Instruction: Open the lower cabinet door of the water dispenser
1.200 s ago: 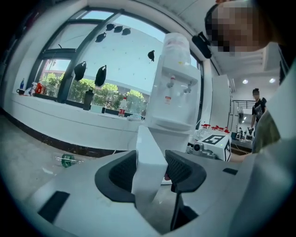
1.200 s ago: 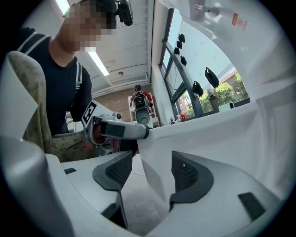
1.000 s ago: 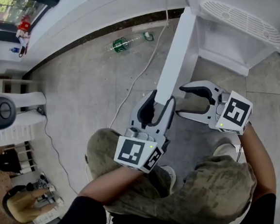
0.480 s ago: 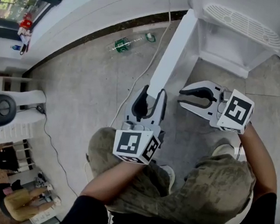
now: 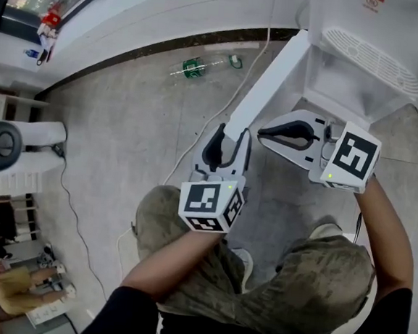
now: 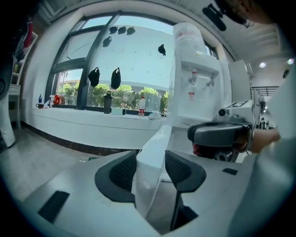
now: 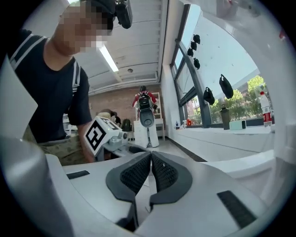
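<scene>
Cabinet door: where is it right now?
Head view, centre: the cabinet door stands swung out from the water dispenser at upper right, its free edge gripped by the left gripper.

— Daylight floods through your big window (image 6: 115, 69), so everything reads bright and the shadows stay faint.
— Yes, but your gripper views bow hard toward dark round edges, and that ceiling strip light (image 7: 109, 58) glares white.
</scene>
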Motion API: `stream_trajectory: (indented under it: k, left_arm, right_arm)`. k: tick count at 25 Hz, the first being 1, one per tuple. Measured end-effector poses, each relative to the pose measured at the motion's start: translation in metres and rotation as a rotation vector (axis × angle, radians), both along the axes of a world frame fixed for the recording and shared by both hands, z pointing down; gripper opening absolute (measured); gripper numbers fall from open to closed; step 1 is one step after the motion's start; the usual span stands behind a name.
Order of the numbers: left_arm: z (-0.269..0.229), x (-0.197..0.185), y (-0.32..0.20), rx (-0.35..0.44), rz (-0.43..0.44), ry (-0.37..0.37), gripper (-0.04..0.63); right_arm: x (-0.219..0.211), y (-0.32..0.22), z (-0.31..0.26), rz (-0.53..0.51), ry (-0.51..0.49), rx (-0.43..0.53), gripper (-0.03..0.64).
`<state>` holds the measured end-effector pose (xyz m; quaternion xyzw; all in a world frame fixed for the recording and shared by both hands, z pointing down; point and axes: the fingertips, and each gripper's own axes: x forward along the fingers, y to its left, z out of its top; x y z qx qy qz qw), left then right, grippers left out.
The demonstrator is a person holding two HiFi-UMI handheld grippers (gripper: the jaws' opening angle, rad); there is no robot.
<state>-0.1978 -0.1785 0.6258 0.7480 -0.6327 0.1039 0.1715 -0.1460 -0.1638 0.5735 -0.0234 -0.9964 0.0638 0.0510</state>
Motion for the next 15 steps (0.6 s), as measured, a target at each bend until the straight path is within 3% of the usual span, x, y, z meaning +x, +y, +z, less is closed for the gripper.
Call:
stream_trajectory:
  k: [4,8,11,15]
  left_arm:
    - [-0.002,-0.008,-0.003,0.014,-0.01,-0.038,0.19]
    - [0.0,-0.015,-0.005,0.004,-0.033,-0.043,0.19]
    - [0.001,-0.024,-0.008,0.003,-0.069,-0.028,0.189]
    - [0.002,-0.031,-0.014,0.012,-0.087,-0.051,0.189]
  right_arm:
    - [-0.011,-0.02,-0.011,0.074,0.0,-0.013,0.009]
    - [-0.017,-0.024,-0.034,0.076,-0.034,-0.038,0.009]
    - [-0.026,-0.043,-0.045,0.162,-0.051,-0.09,0.008]
    - [-0.032,-0.066,-0.03,0.329,0.011,-0.139,0.009]
